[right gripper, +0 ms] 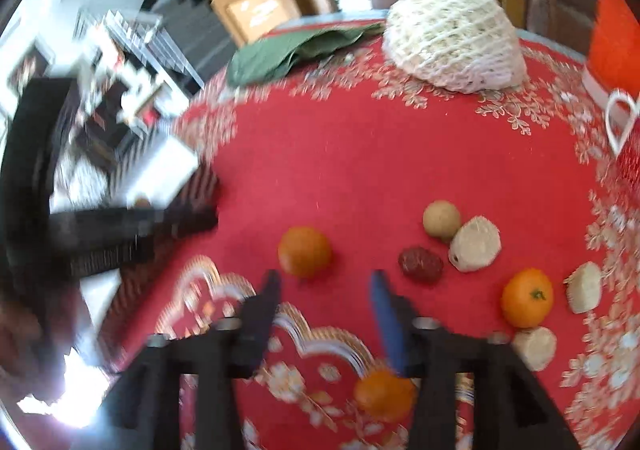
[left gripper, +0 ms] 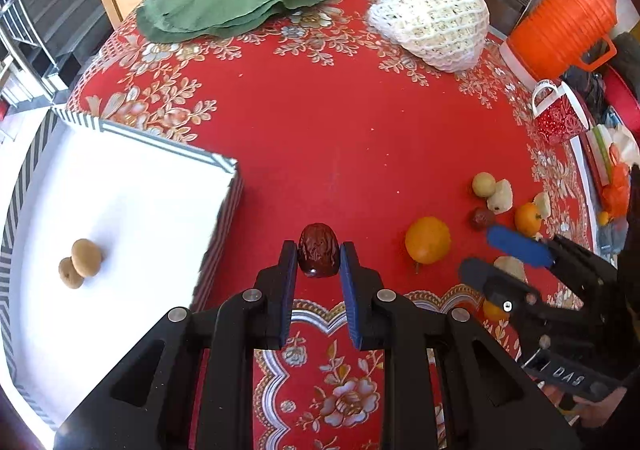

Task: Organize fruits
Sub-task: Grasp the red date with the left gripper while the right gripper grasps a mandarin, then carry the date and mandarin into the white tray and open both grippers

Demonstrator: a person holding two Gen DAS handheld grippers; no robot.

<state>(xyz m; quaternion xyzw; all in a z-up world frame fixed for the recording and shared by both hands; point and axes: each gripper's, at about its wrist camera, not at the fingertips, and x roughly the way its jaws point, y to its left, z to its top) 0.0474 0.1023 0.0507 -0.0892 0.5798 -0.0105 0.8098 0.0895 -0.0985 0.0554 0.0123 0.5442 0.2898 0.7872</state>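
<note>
Left tool point(left gripper: 319, 250) is clamped on a red date point(left gripper: 318, 249) above the bench point(left gripper: 340, 122), beside the white tray point(left gripper: 120, 190). Right tool point(right gripper: 324, 286) gapes empty; its view's blurry, one orange point(right gripper: 383, 394) looks half hidden underneath.

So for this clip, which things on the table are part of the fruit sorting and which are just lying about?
Part of the job:
- red date, clamped in the left gripper
- white tray holding two longans
- oranges, second date, loose longan, foam sleeves
- right gripper, open

Lying about:
- green leaves
- big netted fruit
- orange jug
- red mug
</note>
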